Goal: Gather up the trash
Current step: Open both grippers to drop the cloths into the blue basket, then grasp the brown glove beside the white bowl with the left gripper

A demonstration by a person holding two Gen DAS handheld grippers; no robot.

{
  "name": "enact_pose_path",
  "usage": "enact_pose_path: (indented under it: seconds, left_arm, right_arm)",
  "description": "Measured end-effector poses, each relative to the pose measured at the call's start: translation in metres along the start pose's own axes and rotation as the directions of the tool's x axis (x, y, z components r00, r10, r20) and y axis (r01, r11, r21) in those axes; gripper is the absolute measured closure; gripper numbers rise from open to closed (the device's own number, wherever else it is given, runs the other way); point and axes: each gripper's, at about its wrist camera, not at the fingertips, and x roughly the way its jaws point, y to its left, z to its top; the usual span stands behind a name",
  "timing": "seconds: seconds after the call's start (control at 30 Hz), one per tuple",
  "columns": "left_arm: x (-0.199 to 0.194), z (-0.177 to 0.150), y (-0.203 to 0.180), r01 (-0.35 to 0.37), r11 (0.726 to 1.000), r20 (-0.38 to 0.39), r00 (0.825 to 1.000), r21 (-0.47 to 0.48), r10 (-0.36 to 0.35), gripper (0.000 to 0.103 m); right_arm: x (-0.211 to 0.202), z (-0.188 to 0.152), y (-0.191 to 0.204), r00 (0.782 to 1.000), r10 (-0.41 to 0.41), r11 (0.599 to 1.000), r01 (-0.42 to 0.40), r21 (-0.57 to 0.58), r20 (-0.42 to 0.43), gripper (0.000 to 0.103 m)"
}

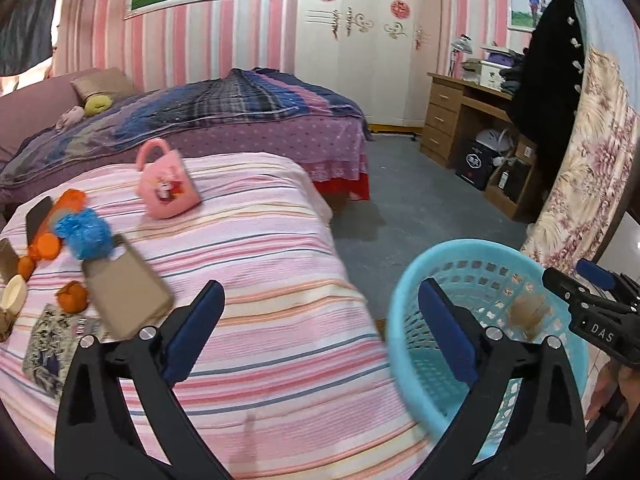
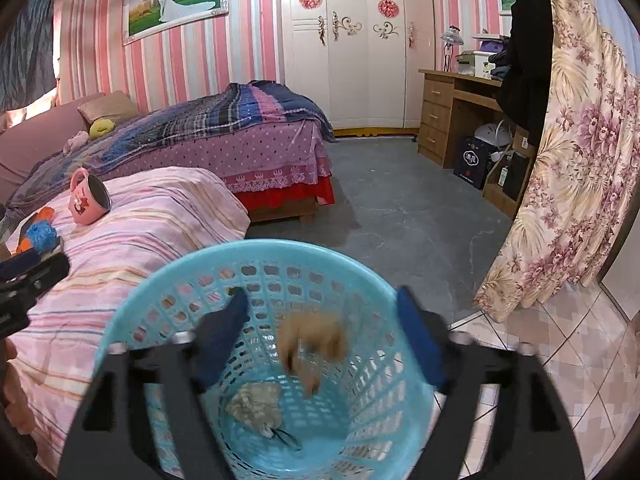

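Trash left on the bed point(image 1: 260, 240), at left of the frame: a blue wad point(image 1: 85, 236), orange peels point(image 1: 72, 298) — light, soft, easy to pinch mid-body. My left gripper point(image 1: 320, 312) and right gripper point(image 2: 322, 320) are spread, empty; a brown scrap point(image 2: 312, 344) falls into the basket point(image 2: 168, 280).

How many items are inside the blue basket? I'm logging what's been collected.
2: a blurred tan piece mid-basket, and a crumpled pale wad on its floor. More may be hidden.
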Motion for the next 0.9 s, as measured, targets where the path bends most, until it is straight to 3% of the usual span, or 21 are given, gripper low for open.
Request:
enact_pose_path:
  seconds: [0.13, 0.33, 0.9]
  left_arm:
    - [-0.016, -0.002, 0.02, -0.041, 0.999, 0.022, 0.999, 0.013, 0.041, 0.006]
    - [-0.041, -0.002, 0.064, -0.101, 0.995, 0.036, 0.994, -0.008, 0.101, 0.006]
    - [-0.084, -0.014, 0.225, -0.318, 0.946, 0.047, 0.946, -0.059, 0.321, 0.005]
  right_arm:
    - [0.0, 0.003, 0.014, 1.0, -0.03, 1.0, 0.03, -0.008, 0.001, 0.012]
    - [-0.004, 0.008, 0.043, 0.999, -0.034, 0.999, 0.035, -0.027, 0.02, 0.009]
    - [-0.011, 0.017, 0.177, 0.994, 0.098, 0.992, -0.095, -0.078, 0.041, 0.008]
